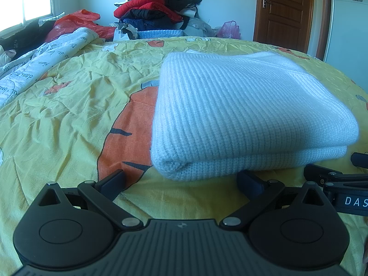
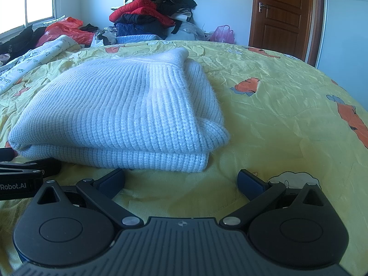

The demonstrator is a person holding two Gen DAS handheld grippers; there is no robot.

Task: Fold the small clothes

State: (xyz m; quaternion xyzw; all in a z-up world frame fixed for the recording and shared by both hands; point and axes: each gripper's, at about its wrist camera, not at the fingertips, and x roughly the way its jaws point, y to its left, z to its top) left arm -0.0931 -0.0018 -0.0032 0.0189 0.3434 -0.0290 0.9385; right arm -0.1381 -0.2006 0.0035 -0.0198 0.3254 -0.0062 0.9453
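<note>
A yellow bedcover [image 1: 69, 115] printed with orange cartoon figures spreads across the whole bed, creased all over. On it lies the pale blue knitted sweater [image 1: 241, 115], folded into a thick rectangular bundle of at least 2 layers, ribbed hem and folded edges facing the cameras; in the right wrist view it sits left of centre [image 2: 119, 115].

At the far end of the bed a pile of clothes [image 1: 156, 7] is heaped against the wall, red and dark jackets on top. Left of it lie an orange-red plastic bag [image 1: 76, 20] and a white quilt [image 1: 34, 66] covered in cursive script too small to read. A brown wooden door [image 1: 285, 9] stands shut at the right, with a pink bag [image 1: 228, 28] near its foot.

Writing: the right gripper's body, seen at the edge of the left wrist view, reads "DAS" before the frame cuts it off; the left gripper's body in the right wrist view reads "Robot.AI".

The left gripper [image 1: 181, 179] hangs just short of the sweater's near edge, fingers spread wide, gripping nothing and apparently not touching it. The right gripper [image 2: 181, 179] is likewise spread wide and empty, just in front of the sweater's near right corner, over bare bedcover.
</note>
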